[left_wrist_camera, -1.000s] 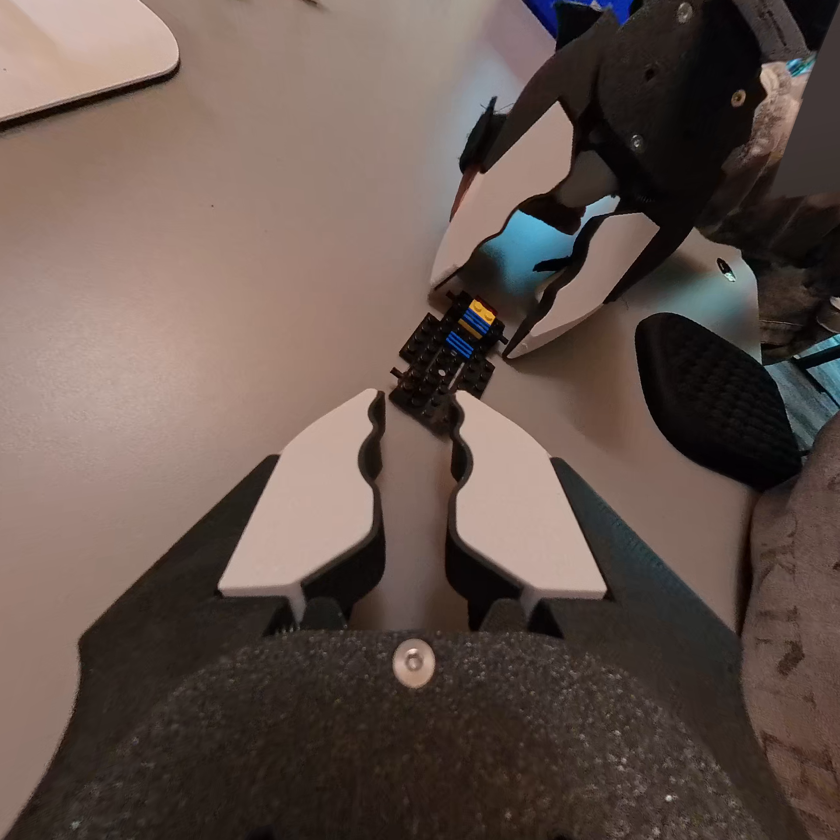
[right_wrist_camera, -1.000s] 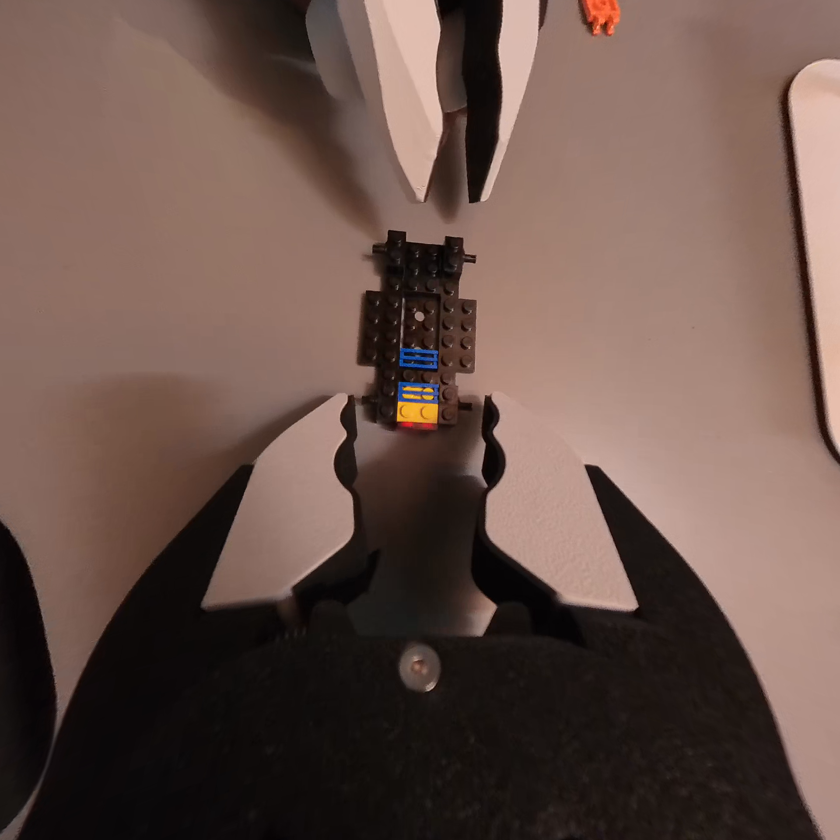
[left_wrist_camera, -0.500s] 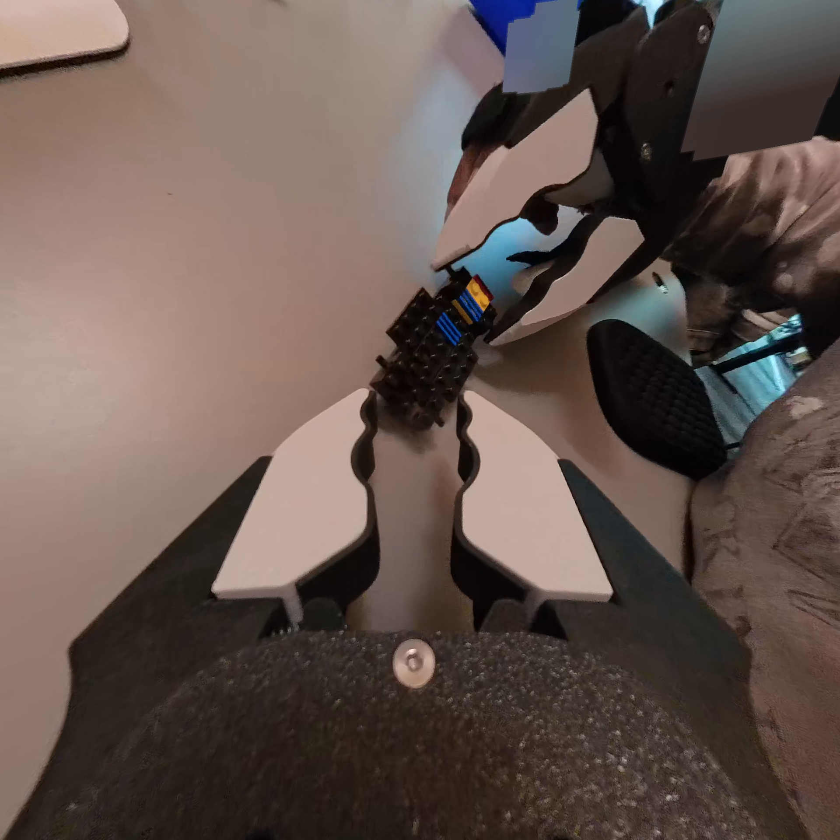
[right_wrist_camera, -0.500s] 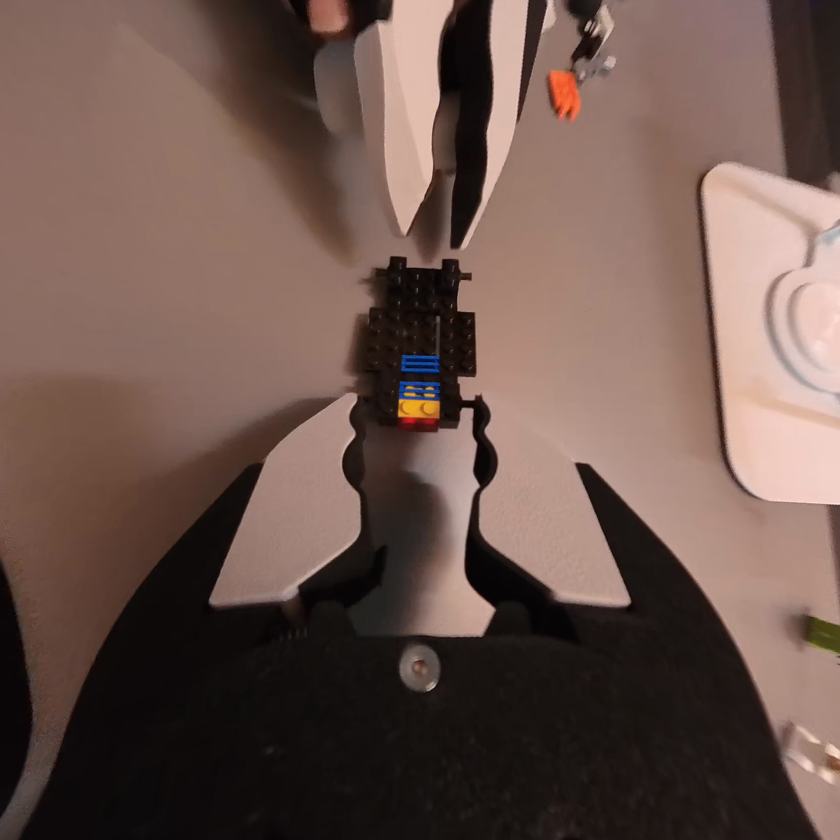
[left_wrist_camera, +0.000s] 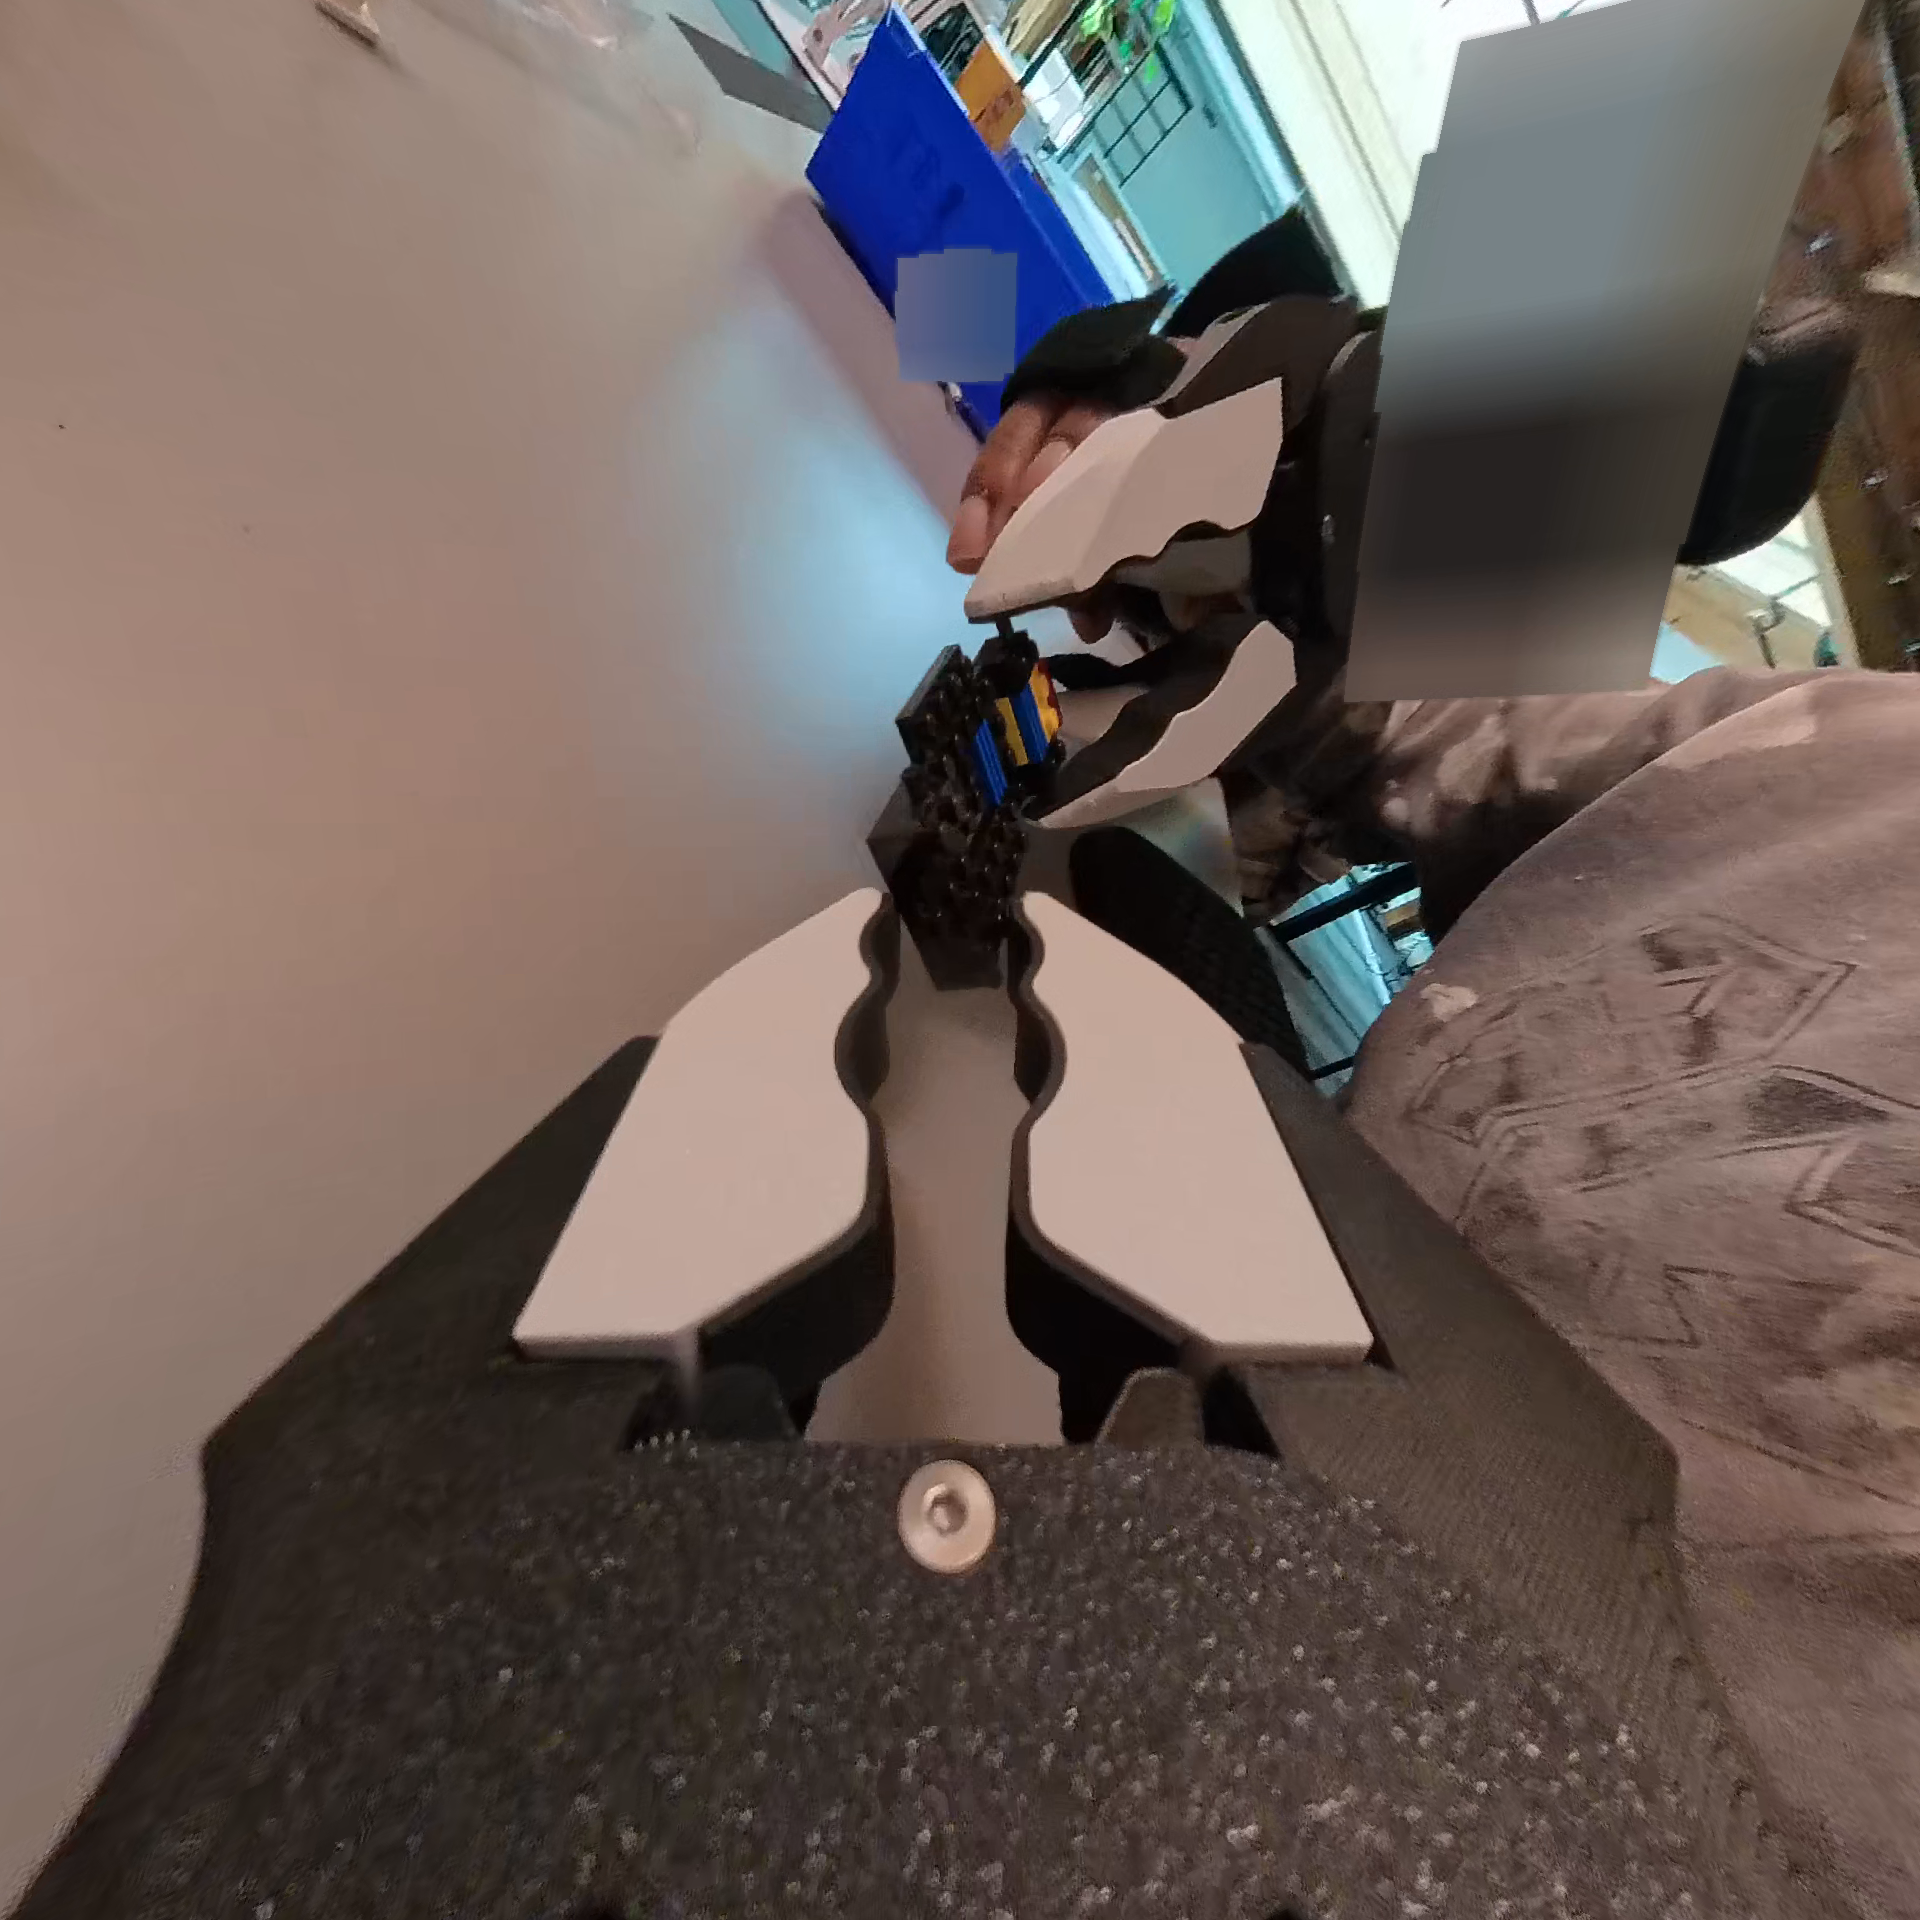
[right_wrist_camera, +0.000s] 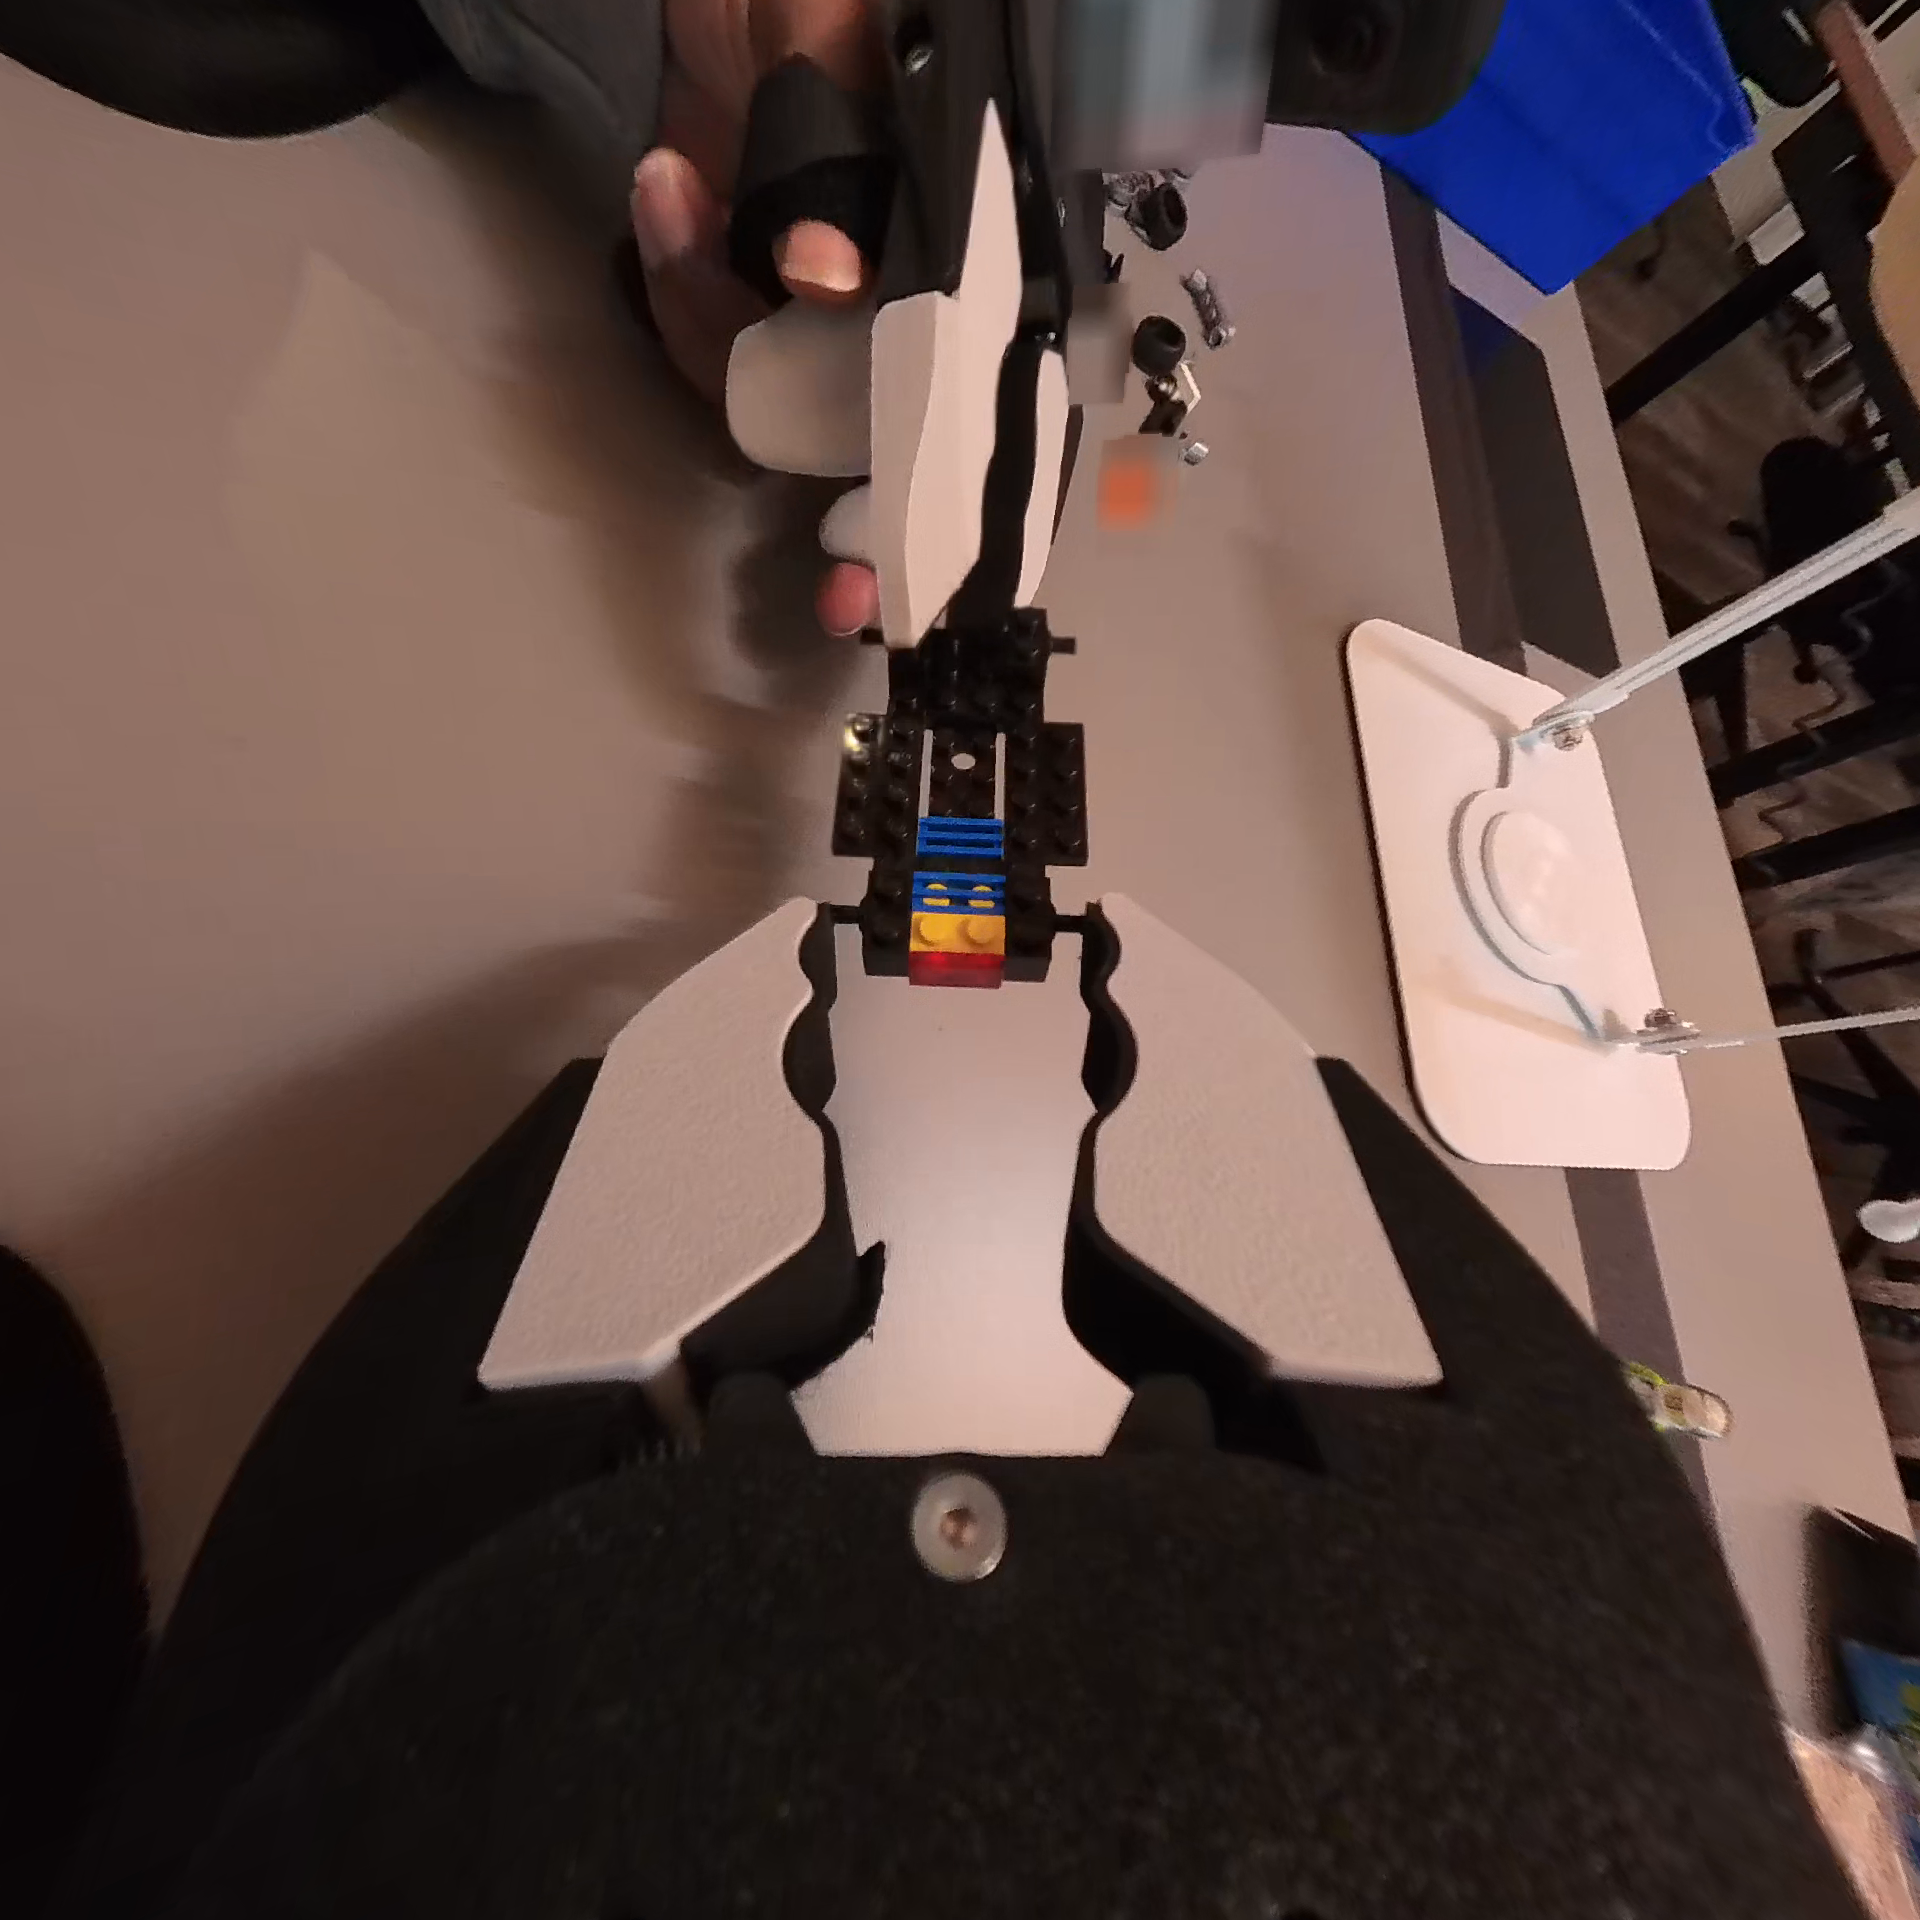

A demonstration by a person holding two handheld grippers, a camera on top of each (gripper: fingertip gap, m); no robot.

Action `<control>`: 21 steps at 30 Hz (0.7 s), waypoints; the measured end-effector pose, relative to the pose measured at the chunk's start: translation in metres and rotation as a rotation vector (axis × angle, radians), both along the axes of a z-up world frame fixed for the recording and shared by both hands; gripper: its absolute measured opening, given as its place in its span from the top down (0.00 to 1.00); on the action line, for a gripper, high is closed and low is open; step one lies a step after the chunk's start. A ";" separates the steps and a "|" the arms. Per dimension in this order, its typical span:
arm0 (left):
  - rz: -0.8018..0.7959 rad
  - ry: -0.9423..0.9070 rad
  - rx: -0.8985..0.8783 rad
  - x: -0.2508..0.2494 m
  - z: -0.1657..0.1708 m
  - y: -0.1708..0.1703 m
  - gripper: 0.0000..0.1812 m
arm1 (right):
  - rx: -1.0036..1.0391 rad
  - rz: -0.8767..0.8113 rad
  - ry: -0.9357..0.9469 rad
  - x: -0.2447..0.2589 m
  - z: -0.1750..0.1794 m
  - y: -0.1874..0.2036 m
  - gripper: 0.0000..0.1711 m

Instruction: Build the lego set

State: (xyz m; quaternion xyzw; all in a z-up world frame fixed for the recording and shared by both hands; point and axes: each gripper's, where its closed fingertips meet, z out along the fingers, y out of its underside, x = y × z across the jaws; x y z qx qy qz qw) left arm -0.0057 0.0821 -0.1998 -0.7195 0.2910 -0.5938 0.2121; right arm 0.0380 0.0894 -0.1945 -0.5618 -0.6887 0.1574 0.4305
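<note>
A black lego car chassis [right_wrist_camera: 961, 769] carries two blue grille tiles, a yellow brick and a red brick at its near end. It is held up off the grey table [right_wrist_camera: 312, 623]. My right gripper [right_wrist_camera: 958, 920] is shut on the near end, with its fingertips against the axle pins. My left gripper [right_wrist_camera: 966, 618] comes in from the far side and is shut on the far end. In the left wrist view the chassis [left_wrist_camera: 961, 831] stands on edge between my left gripper [left_wrist_camera: 954, 914] and my right gripper [left_wrist_camera: 1008, 717]. A hand shows behind each far gripper.
A white stand base [right_wrist_camera: 1507, 935] lies on the table to the right. An orange piece [right_wrist_camera: 1127, 494] and small black and grey parts [right_wrist_camera: 1164, 343] lie beyond it. A blue bin [left_wrist_camera: 935, 208] stands past the table edge. A black armrest [left_wrist_camera: 1174, 956] and a sleeve [left_wrist_camera: 1662, 1039] are close on the right. The gap from one gripper's tips to the other's is roughly 6 centimeters.
Both grippers have closed on the ends of the chassis. It has risen off the table and tipped onto its edge. Both views have tilted up, and the room now shows.
</note>
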 end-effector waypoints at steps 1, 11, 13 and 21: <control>-0.001 -0.008 -0.003 0.000 0.001 -0.001 0.90 | 0.007 -0.001 0.002 0.000 0.001 -0.001 0.73; 0.010 -0.169 -0.030 -0.001 0.024 0.003 0.93 | 0.110 -0.027 0.047 0.001 0.012 0.005 0.73; 0.030 -0.185 -0.032 -0.002 0.027 0.006 0.93 | 0.119 -0.035 0.066 0.000 0.015 0.007 0.73; 0.162 -0.130 0.084 -0.006 0.027 0.023 0.93 | -0.221 -0.303 0.236 0.006 0.019 0.032 0.65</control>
